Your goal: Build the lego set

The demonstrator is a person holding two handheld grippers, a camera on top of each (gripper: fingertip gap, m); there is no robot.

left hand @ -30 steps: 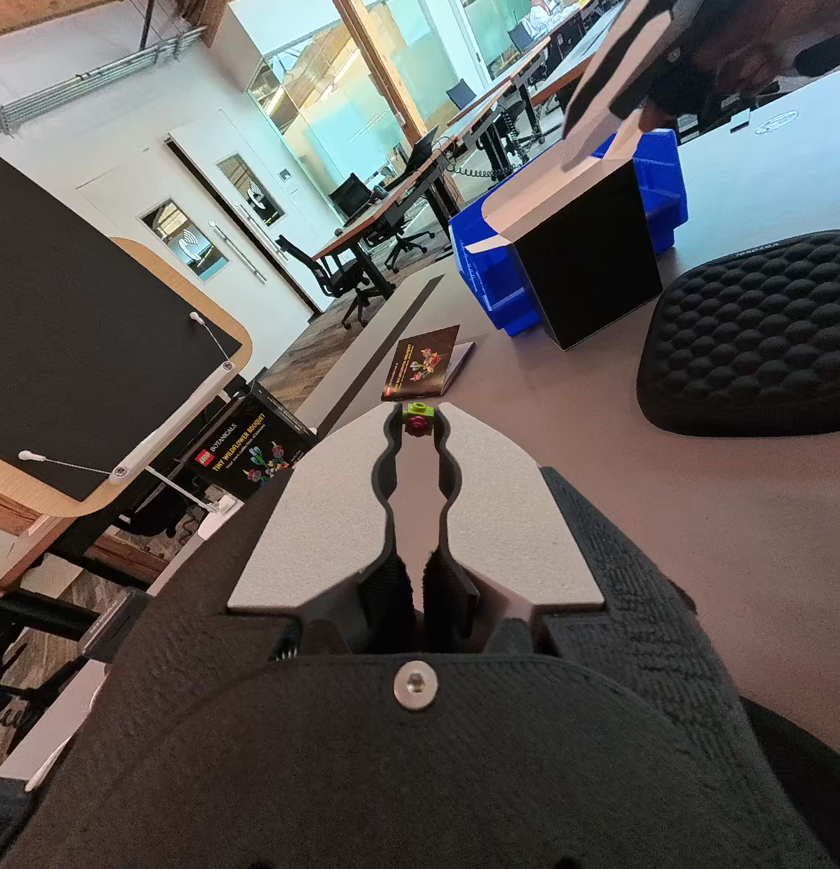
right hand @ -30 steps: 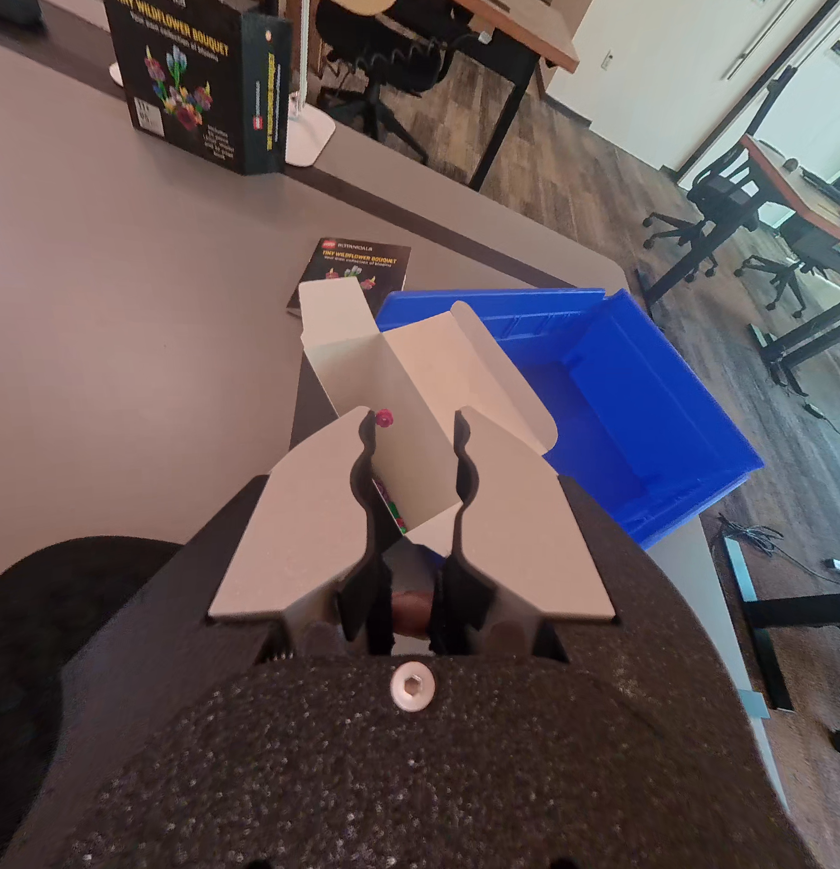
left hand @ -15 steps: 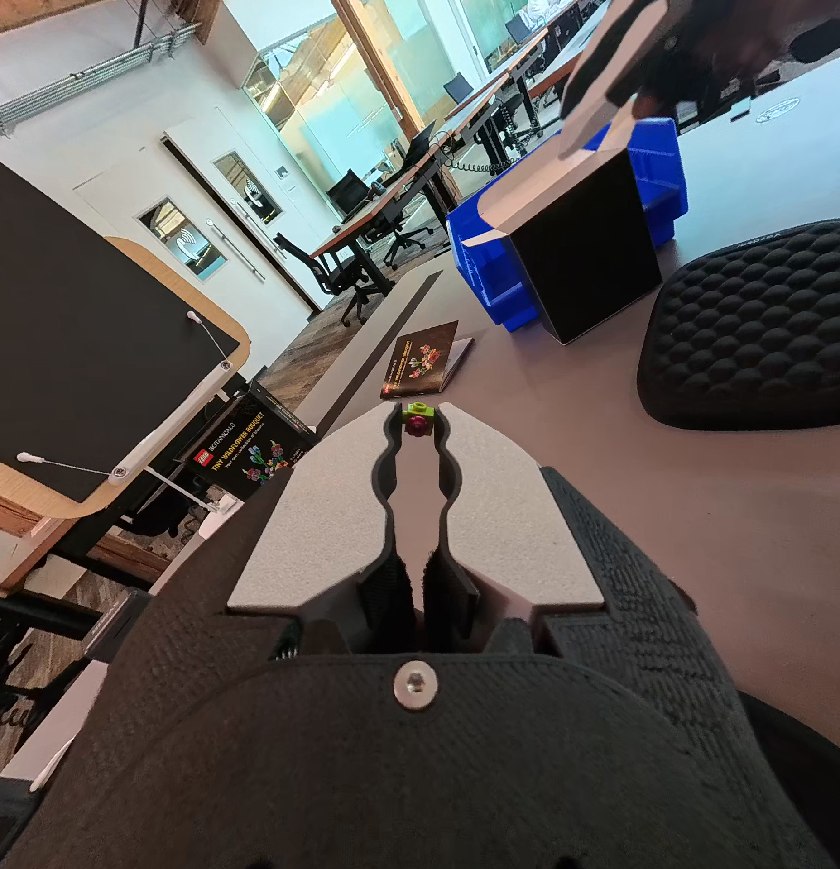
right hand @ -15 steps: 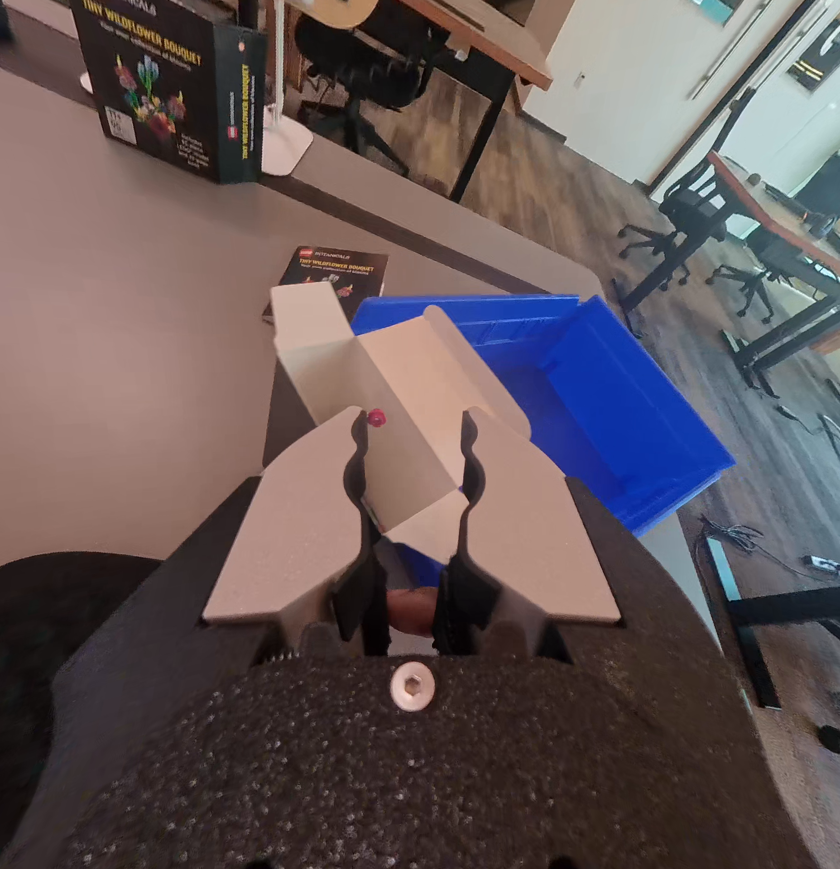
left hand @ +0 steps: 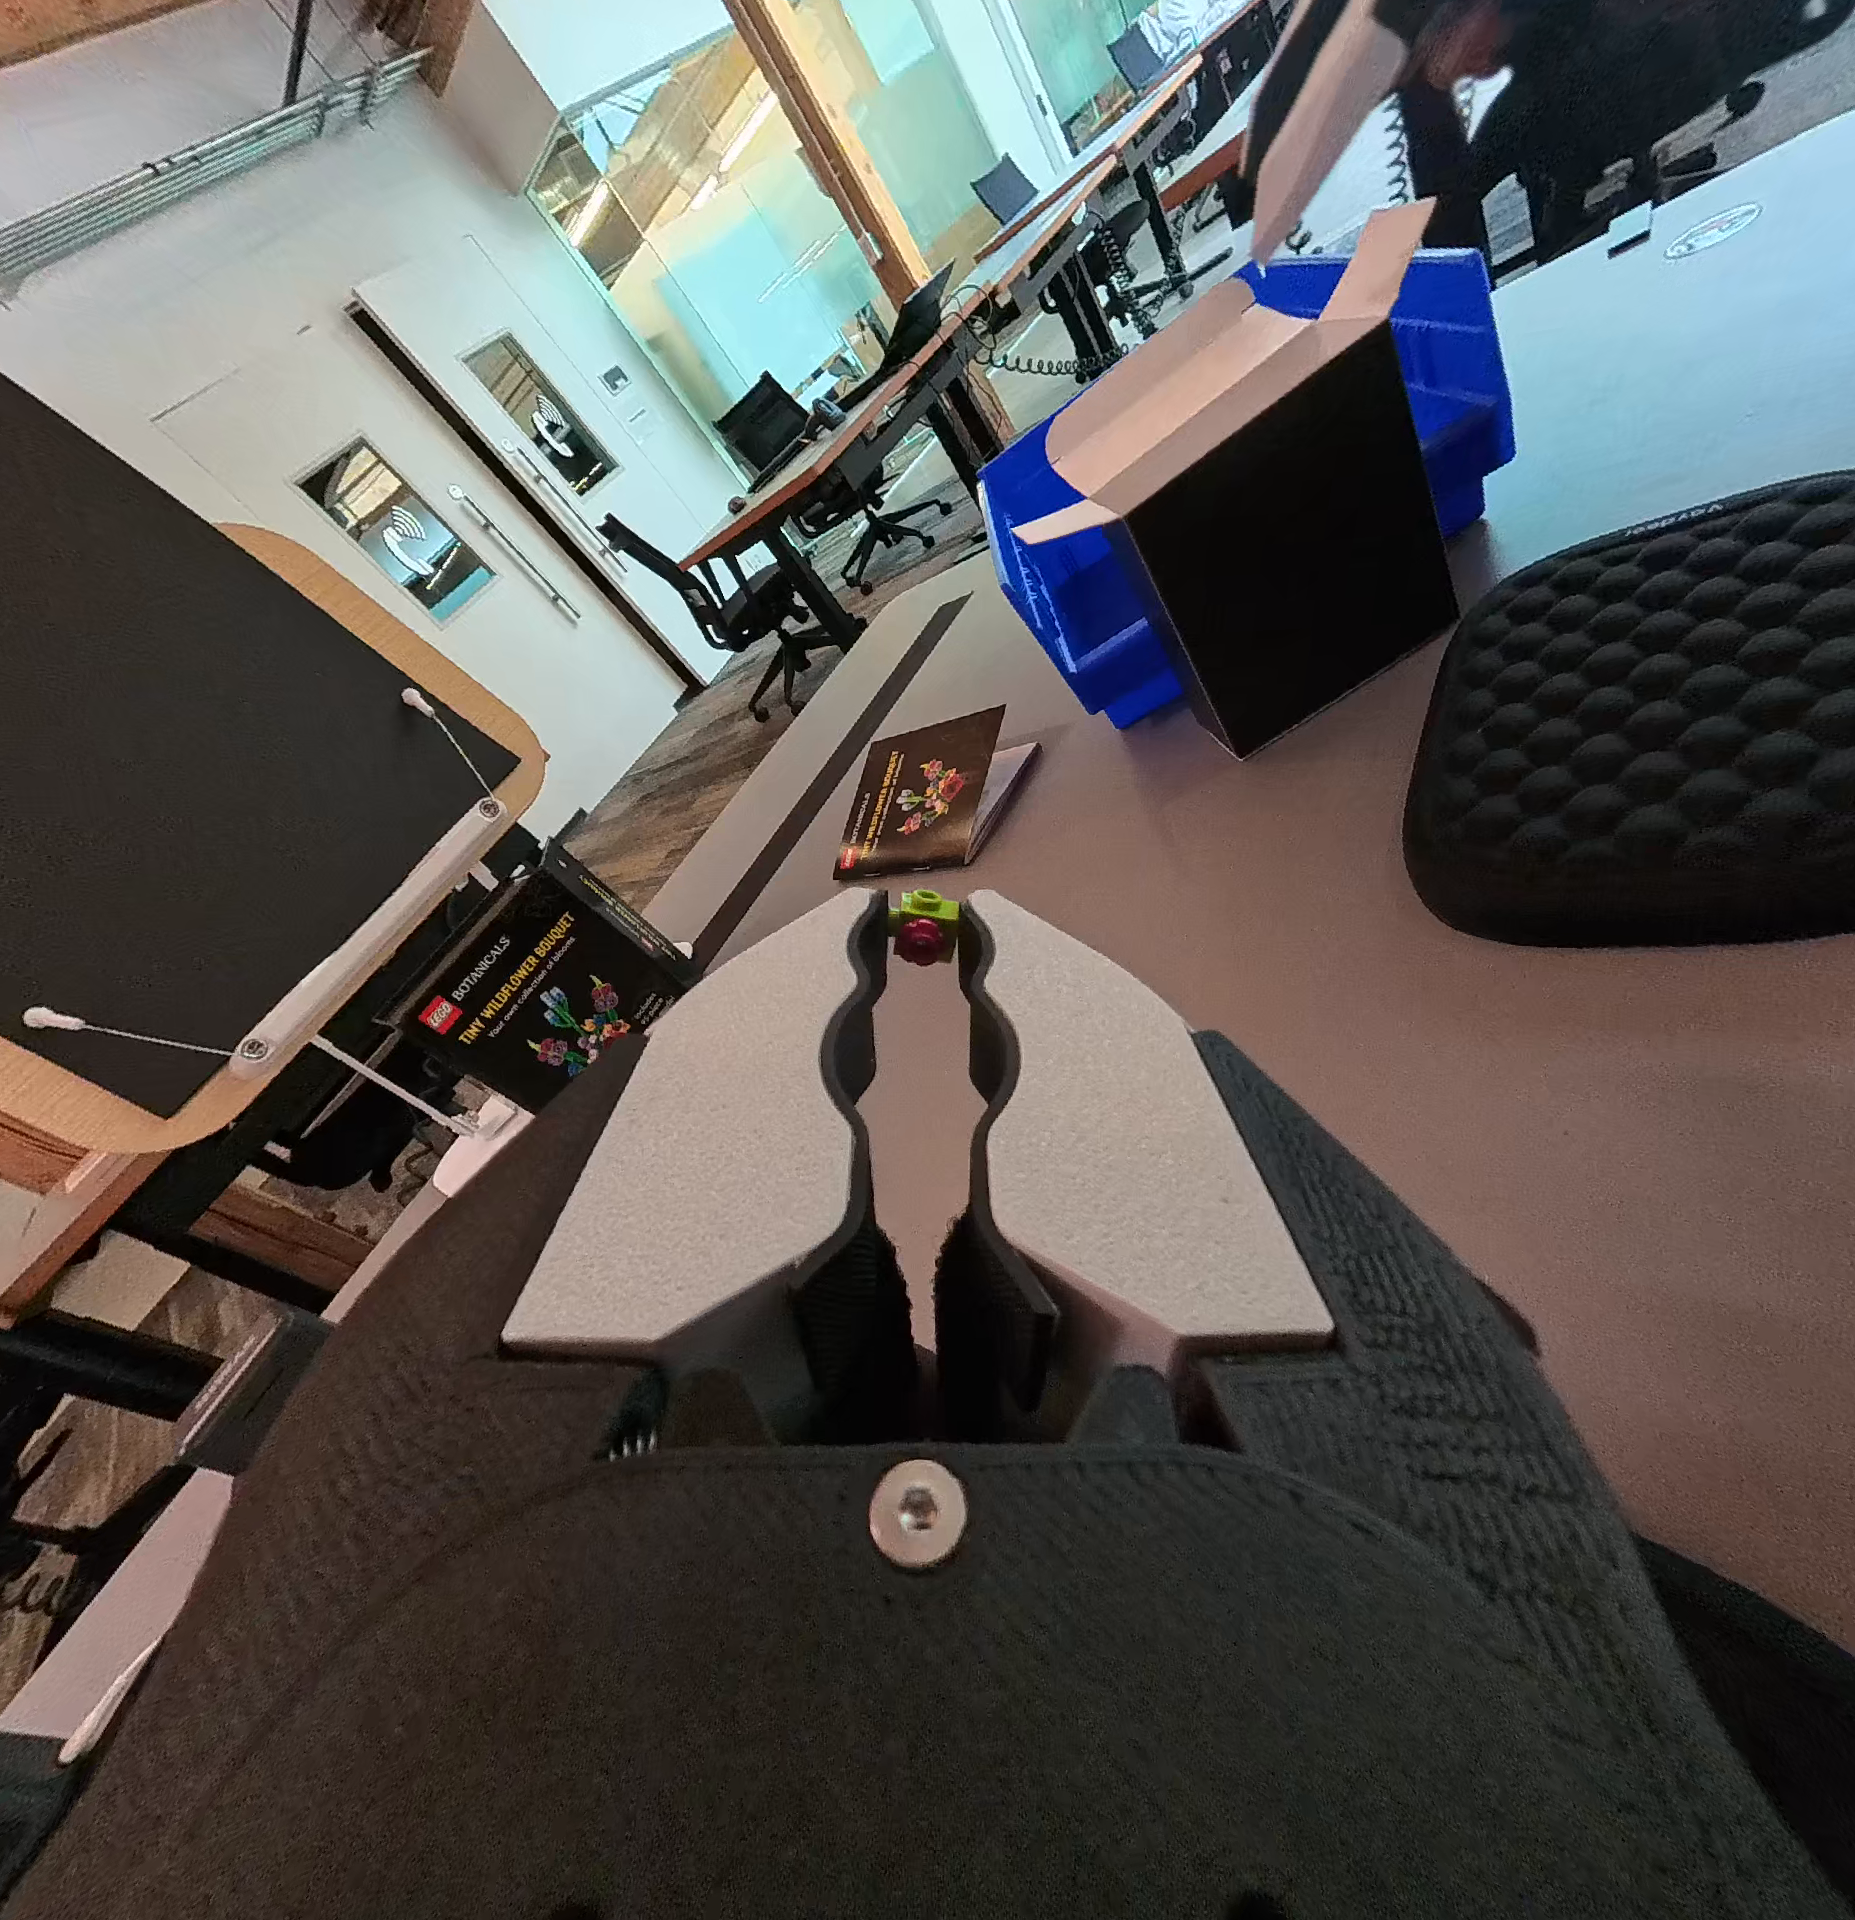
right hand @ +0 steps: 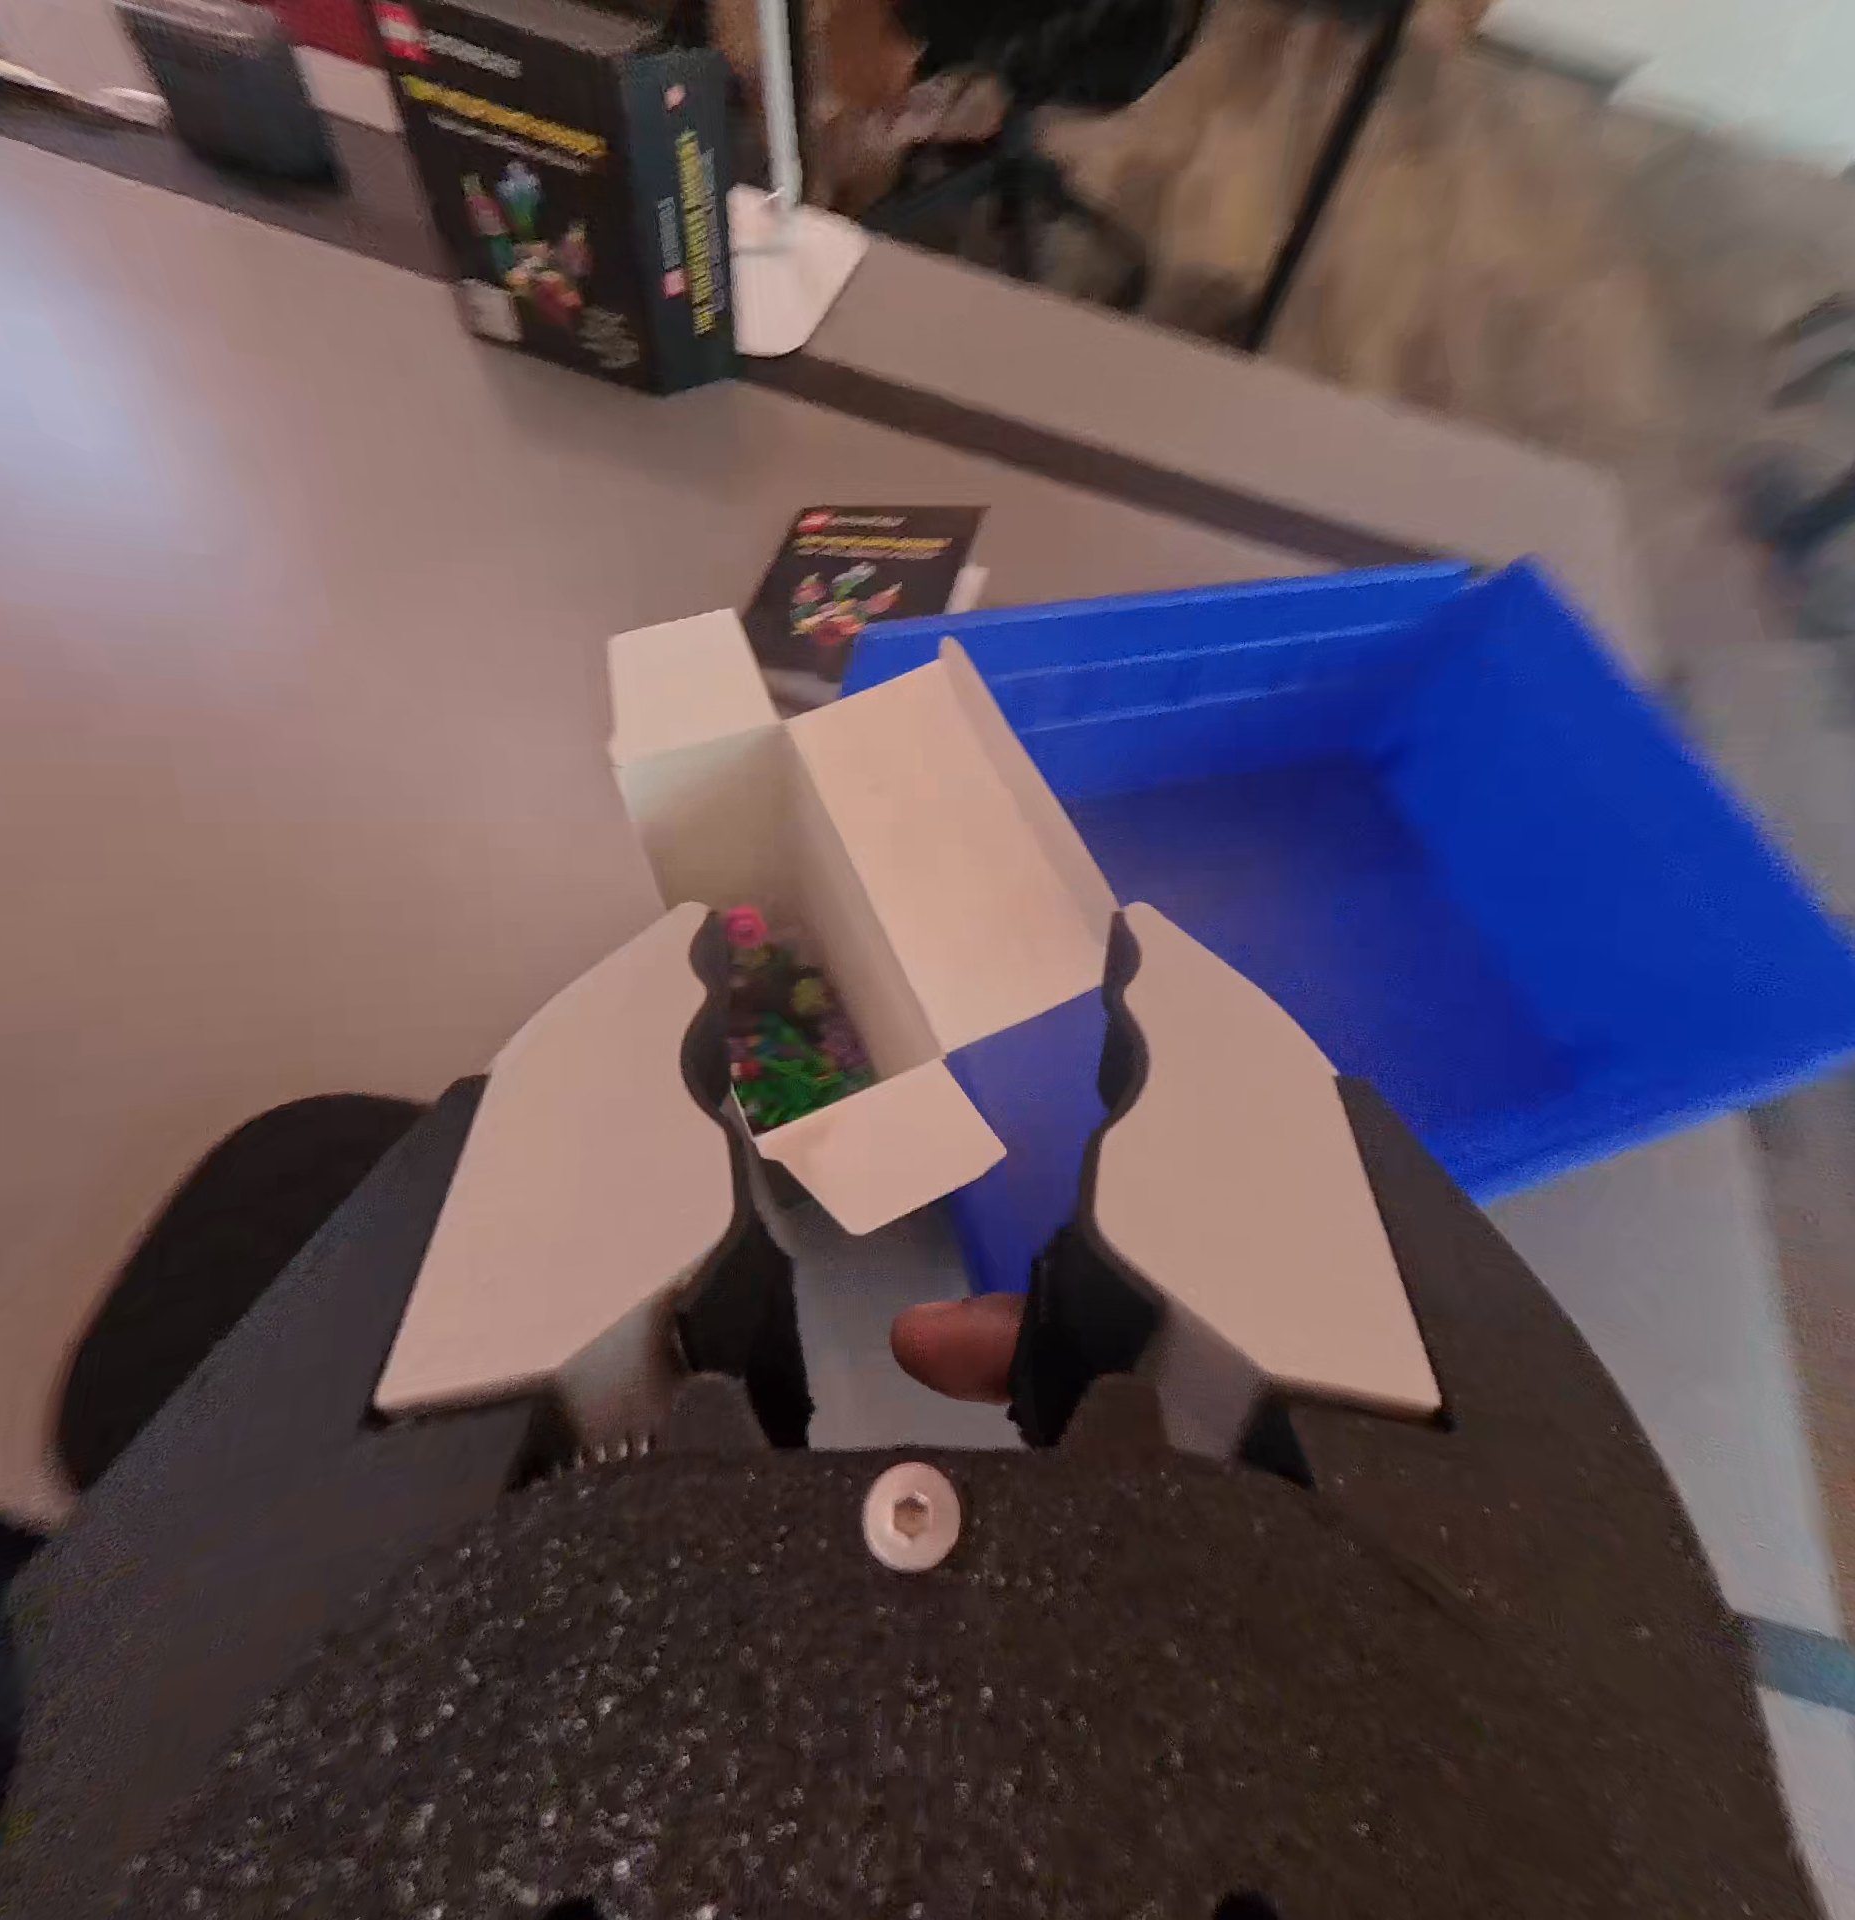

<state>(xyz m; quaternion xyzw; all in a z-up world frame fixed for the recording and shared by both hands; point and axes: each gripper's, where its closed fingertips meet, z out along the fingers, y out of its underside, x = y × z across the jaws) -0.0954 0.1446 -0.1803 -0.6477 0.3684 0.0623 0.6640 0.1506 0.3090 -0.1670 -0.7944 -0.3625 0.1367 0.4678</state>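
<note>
**Hard plastic, tiny and light: pinch by the flat sides**

Nearest in the left wrist view: left gripper (left hand: 925, 925) clamped at the very tips on a small piece (left hand: 923, 923), a lime green block with a magenta round stud joined to it. Rigid, smooth, almost weightless; likely to twist or pop out under a skewed squeeze, so best held across the flat green faces, not the round stud.

Right gripper (right hand: 907, 961) spread wide, nothing between the fingers, poised above the open white-lined box (right hand: 881, 831) of loose pieces (right hand: 793, 1023), green and pink, heaped at the bottom. Motion blur here, so single shapes hard to tell; possibly thin leaf parts, easy to bend.

Farther off: blue bin (right hand: 1422, 883) touching the box, instruction booklet (left hand: 928, 795) flat on the grey table (left hand: 1318, 1091), black cushion (left hand: 1671, 717) beside, upright set carton (right hand: 580, 187) at the far edge.
</note>
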